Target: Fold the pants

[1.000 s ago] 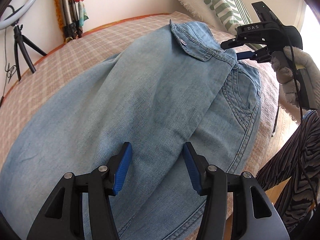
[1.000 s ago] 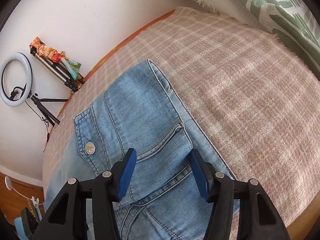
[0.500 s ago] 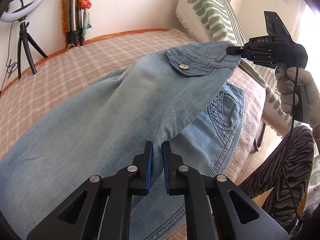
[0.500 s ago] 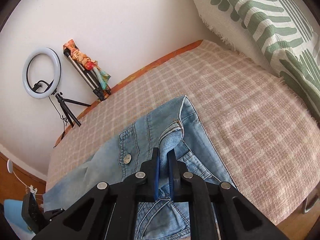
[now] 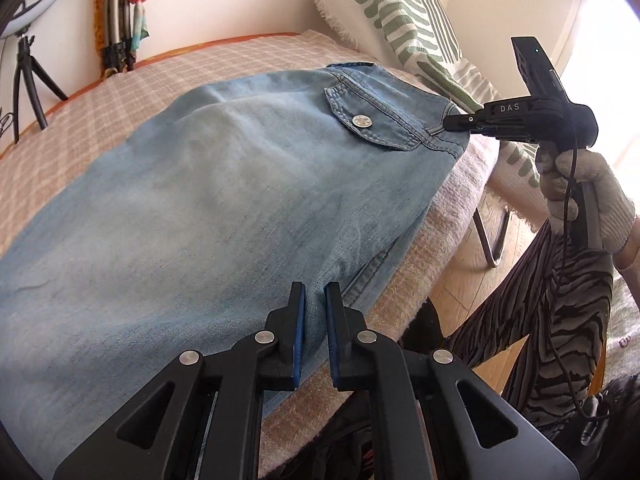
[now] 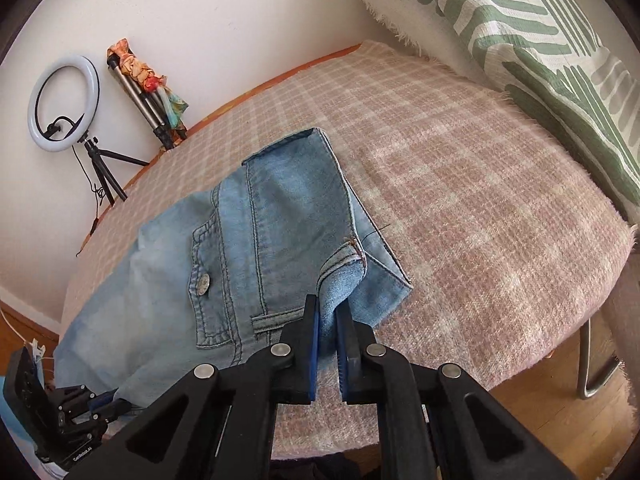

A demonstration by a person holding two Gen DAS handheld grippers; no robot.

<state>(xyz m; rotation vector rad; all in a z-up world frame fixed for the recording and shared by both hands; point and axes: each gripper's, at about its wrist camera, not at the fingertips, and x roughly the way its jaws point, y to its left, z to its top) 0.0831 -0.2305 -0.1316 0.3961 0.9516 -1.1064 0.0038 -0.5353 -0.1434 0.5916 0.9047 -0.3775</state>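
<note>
Light blue denim pants lie folded lengthwise on a pink checked bed cover, with a back pocket and its metal button facing up. My left gripper is shut on the pants' near folded edge. My right gripper is shut on the waistband corner; it also shows in the left wrist view, held by a gloved hand. The pants run from my right gripper away to the left gripper at the lower left.
A green-and-white patterned pillow leans at the head of the bed. A ring light on a tripod and folded stands stand by the wall. The bed edge, wooden floor and the person's striped trousers lie to the right.
Both grippers have shut on the denim and carried the top layer across toward the near bed edge. The waistband is now folded over, pocket side up.
</note>
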